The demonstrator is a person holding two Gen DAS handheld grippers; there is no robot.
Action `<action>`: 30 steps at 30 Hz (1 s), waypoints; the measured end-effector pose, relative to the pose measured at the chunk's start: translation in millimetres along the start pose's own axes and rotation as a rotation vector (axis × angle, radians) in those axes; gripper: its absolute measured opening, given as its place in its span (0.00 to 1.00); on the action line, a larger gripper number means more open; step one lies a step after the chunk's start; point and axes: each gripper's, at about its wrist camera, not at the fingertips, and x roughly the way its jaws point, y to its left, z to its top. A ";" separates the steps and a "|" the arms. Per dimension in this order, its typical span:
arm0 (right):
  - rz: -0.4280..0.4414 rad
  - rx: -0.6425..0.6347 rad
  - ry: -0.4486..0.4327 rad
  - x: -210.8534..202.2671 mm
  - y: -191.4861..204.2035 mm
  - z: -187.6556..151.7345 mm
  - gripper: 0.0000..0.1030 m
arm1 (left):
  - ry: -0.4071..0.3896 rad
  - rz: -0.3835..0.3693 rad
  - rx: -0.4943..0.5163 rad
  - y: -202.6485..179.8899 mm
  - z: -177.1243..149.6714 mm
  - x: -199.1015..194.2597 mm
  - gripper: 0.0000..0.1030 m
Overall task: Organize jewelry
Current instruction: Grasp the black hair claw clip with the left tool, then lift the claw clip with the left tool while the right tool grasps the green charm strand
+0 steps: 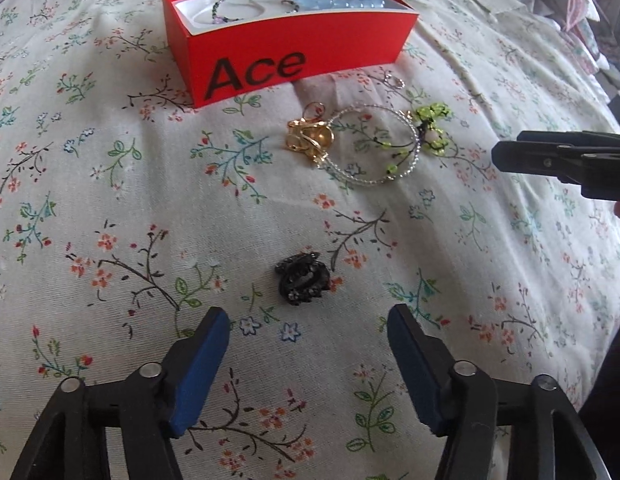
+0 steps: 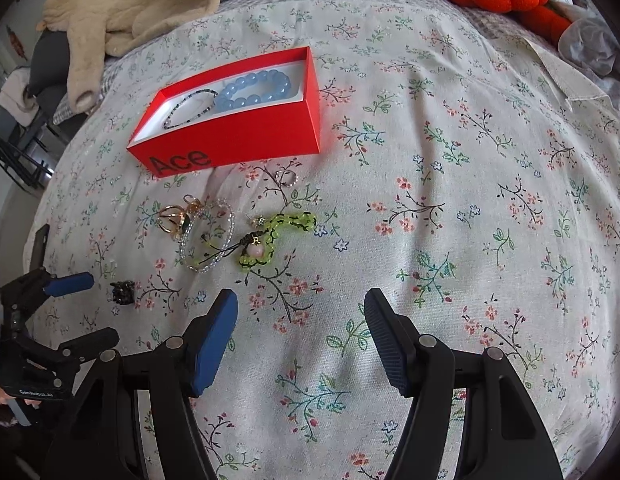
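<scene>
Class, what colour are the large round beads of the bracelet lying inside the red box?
Pale blue bracelet; clearest in the right wrist view.

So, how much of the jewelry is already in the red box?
Done: the blue bead bracelet and a thin beaded one lie in the red box. Both tools are open, empty. Left: black piece, gold ring, clear bracelet, green strand.

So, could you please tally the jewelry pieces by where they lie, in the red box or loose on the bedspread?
In the red box: 2 (blue bead bracelet, thin dark beaded bracelet)
Loose on the bedspread: 5 (gold ring cluster, clear bead bracelet, green beaded piece, small silver ring, black piece)
Total: 7
</scene>
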 end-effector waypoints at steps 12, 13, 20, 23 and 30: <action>-0.002 -0.004 0.016 6.8 2.4 0.9 0.67 | 0.003 0.036 -0.018 -4.8 10.9 14.0 0.38; -0.002 -0.005 0.019 7.6 2.8 0.5 0.67 | 0.003 0.045 -0.019 -4.8 11.9 14.9 0.36; -0.002 -0.017 0.034 12.1 5.6 0.6 0.67 | 0.005 0.066 -0.045 1.6 14.4 11.2 0.22; -0.003 -0.007 0.034 13.8 3.9 2.9 0.67 | 0.000 0.071 -0.046 2.1 14.1 7.7 0.22; 0.015 0.066 0.015 15.7 -9.0 15.7 0.67 | -0.021 0.083 -0.030 2.1 14.6 -2.6 0.22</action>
